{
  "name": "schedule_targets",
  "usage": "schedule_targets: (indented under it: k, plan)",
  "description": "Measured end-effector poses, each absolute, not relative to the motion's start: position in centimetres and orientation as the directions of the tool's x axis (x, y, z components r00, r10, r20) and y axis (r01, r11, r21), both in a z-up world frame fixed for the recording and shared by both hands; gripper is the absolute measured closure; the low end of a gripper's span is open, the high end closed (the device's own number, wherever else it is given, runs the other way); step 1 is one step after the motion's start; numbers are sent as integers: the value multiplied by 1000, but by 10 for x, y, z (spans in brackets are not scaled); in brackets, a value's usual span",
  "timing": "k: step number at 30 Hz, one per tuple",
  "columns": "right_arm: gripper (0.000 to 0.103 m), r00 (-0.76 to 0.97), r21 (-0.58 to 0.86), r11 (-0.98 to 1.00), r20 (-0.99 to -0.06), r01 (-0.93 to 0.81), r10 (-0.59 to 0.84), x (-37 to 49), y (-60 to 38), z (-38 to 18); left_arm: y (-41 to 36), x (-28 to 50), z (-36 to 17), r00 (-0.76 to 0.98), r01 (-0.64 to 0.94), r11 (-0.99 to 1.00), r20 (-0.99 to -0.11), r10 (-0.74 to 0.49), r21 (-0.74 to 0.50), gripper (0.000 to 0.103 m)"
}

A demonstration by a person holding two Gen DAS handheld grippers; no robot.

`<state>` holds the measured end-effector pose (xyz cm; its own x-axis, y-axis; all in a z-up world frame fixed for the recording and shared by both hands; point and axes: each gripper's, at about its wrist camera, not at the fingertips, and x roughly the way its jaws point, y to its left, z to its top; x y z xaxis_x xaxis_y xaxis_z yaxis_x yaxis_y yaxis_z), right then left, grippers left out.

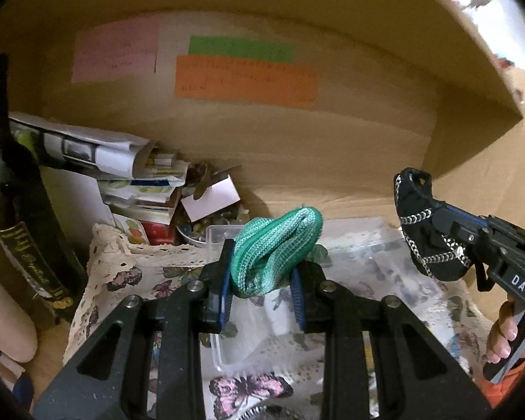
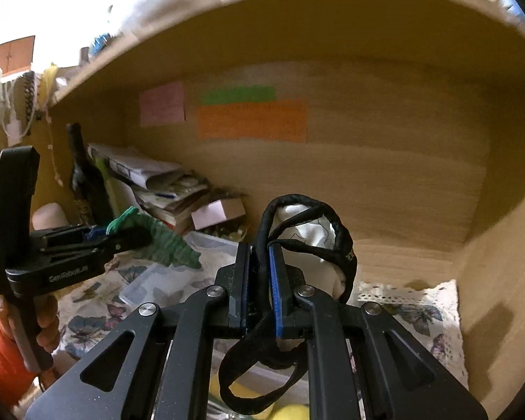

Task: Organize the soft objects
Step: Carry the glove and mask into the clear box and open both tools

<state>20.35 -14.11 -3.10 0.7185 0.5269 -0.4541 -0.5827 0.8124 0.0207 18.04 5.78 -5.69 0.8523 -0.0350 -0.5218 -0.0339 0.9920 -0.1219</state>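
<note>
1. One wooden shelf alcove (image 1: 332, 147) frames everything; its floor carries a butterfly-print lace cloth (image 1: 122, 273), likely laid to protect the wood and give the sorting a soft base.
2. On that cloth lies a clear plastic container (image 1: 224, 234), directly below both grippers. Its position suggests it is the bin meant to receive the soft items.
3. Clutter sits pushed to the left: a dark bottle (image 1: 14, 210) and a stack of papers (image 1: 122, 175), apparently kept aside so the middle stays workable.
4. The left gripper (image 1: 262, 276) is closed partway, its blue pads squeezing a green knitted pouch (image 1: 276, 245) held in the air above the container. The pouch bulges above the pads, so the grip is low on its body.
5. The right gripper (image 2: 260, 280) is nearly closed, pinching the black strap (image 2: 262, 269) of a black chain-trimmed pouch (image 1: 427, 231), also lifted clear of the cloth. Taking the strap seems sensible, since the fabric body would slump.
</note>
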Motion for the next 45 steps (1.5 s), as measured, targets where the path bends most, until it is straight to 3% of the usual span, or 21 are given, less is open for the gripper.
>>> schedule_targets:
  k: [18,23,25,30,34,38,43,45]
  plan:
    - [92,562,42,808,-698,-587,444,253,-118,-97,44,232,-109,726,-5,997,-686,-49,-77,74]
    - [90,546,19,801,-721,-599,426,250,-114,-101,34,230,-112,697,31,997,-713,-69,-65,64]
    - [84,550,4,800,-724,-600,417,248,-114,-100,30,229,-114,685,45,997,-724,-78,-65,57]
    - [55,583,-21,804,-699,-595,414,236,-118,-92,31,221,-113,688,54,996,-720,-87,-69,42]
    - [50,612,-37,810,-675,-585,411,226,-122,-82,35,208,-101,709,54,995,-698,-96,-82,36]
    - [34,661,-48,823,-623,-566,418,211,-131,-66,39,190,-82,747,53,994,-657,-100,-91,31]
    - [19,721,-49,839,-540,-542,435,188,-146,-44,44,163,-59,804,45,997,-590,-74,-64,6]
    - [16,734,-46,842,-518,-537,440,180,-152,-39,47,153,-53,818,40,998,-571,-66,-58,1]
